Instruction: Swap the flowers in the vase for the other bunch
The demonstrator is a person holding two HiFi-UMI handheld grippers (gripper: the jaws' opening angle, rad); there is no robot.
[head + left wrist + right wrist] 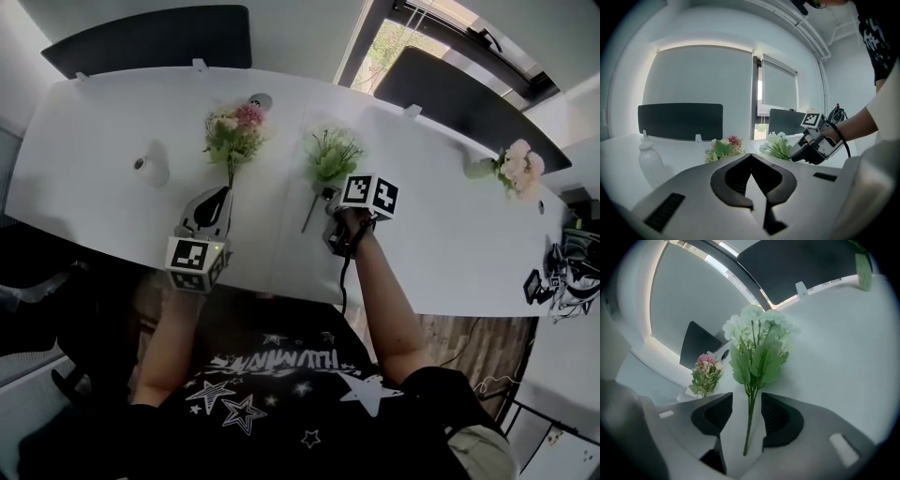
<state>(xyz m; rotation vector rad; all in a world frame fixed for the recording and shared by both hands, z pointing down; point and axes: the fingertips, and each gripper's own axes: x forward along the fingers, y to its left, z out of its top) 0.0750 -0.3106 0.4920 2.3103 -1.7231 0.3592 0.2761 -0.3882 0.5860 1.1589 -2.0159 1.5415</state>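
Observation:
A green-and-white bunch [330,155] [759,341] lies on the white table [450,244]. Its thin stem runs back between the jaws of my right gripper [328,200] [746,397], which stand open and clear of it on both sides. A pink-and-green bunch [234,131] [724,147] [707,371] lies to the left, stem end toward my left gripper [223,192] [751,157]. That gripper is shut, and no stem shows between its jaws. A small white vase [150,167] [649,161] stands empty at the far left. The right gripper [813,145] also shows in the left gripper view.
Another pink bunch [516,169] sits in a pale green vase [862,263] at the table's far right. Dark partition screens [150,37] [450,89] stand behind the back edge. A round cable port [260,100] lies behind the pink bunch. Cables and gear [553,277] hang off the right end.

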